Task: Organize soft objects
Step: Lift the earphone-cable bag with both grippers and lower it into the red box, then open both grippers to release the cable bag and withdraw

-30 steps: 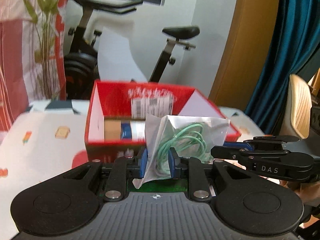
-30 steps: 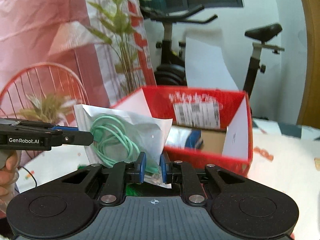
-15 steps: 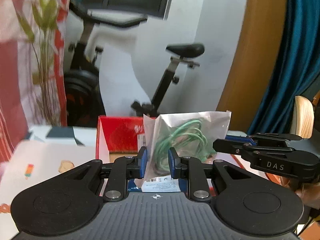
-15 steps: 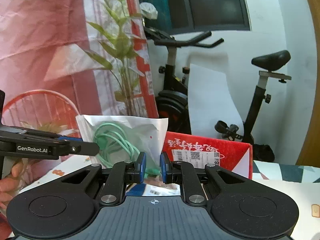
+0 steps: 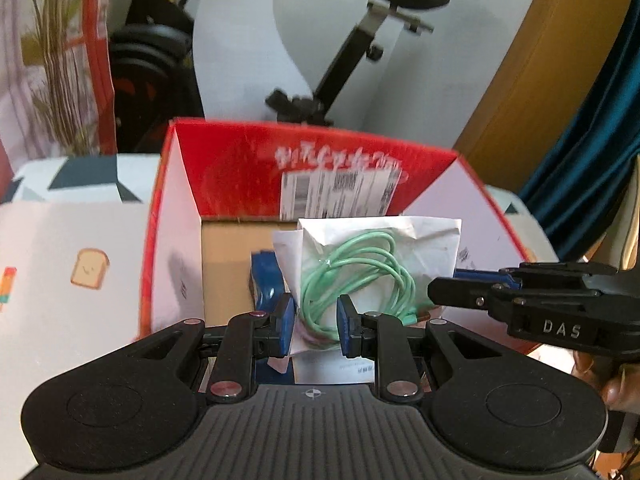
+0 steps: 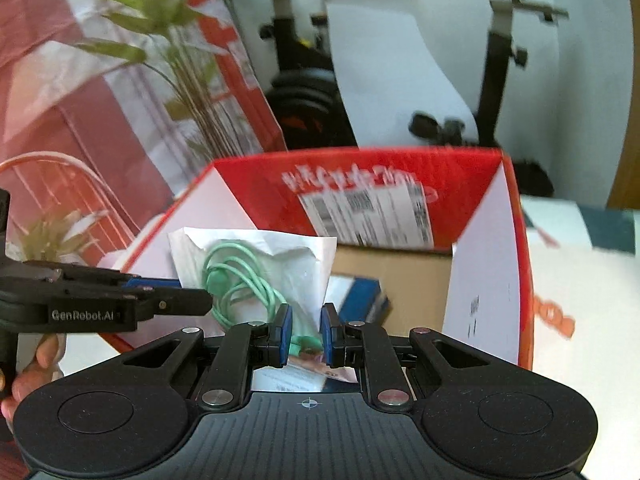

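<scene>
A clear plastic bag with a coiled green cable hangs over the open red cardboard box. My left gripper is shut on the bag's lower left part. My right gripper is shut on its lower right corner. Each view shows the other gripper reaching in from the side. Blue and white packets lie on the box's brown floor, partly hidden by the bag.
The box stands on a white table cover printed with cartoons. Behind it are an exercise bike, a potted plant, a red wire basket and a blue curtain. A person's fingers hold the right tool.
Both grippers have carried the bag forward and tipped downward. The box, low in view half a second ago, now fills the middle, with the bag above its inside.
</scene>
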`<action>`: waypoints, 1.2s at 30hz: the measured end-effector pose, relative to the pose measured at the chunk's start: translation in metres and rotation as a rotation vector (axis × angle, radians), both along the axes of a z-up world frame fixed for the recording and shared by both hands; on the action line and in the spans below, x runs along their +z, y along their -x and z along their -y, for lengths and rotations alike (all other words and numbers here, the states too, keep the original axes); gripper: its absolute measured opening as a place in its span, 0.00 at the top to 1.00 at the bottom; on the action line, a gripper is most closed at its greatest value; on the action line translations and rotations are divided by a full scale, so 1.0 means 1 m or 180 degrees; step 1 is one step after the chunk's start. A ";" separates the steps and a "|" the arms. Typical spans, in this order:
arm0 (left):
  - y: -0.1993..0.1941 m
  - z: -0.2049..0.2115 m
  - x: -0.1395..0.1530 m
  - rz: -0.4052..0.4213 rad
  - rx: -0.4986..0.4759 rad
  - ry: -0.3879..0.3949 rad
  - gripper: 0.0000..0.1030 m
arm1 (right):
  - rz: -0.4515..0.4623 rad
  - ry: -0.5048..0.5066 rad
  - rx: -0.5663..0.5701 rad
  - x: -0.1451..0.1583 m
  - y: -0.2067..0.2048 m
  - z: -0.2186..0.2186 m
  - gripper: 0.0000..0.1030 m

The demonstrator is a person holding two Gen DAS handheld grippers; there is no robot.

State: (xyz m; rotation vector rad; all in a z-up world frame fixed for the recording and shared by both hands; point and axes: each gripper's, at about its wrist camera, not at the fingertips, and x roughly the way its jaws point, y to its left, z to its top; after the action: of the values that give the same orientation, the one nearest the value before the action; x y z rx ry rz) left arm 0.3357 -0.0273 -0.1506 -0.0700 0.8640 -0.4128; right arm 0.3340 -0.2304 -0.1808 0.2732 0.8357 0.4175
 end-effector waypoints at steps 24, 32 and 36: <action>-0.011 0.006 -0.041 -0.0583 -0.0080 -0.0245 0.70 | -0.1004 0.0018 -0.0271 -0.047 -0.025 -0.011 0.84; -0.014 0.005 -0.039 -0.0581 -0.0075 -0.0135 0.61 | -0.1085 -0.0021 -0.0377 -0.050 -0.025 -0.011 0.84; -0.010 0.002 -0.031 -0.0412 0.0003 -0.0117 0.61 | -0.0981 0.0063 -0.0502 -0.046 -0.021 -0.010 0.81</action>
State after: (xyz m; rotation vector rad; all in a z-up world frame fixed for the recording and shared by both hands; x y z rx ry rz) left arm 0.3454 -0.0297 -0.1812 -0.0638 0.9986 -0.3946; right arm 0.3546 -0.2206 -0.2264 0.3885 1.1106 0.2213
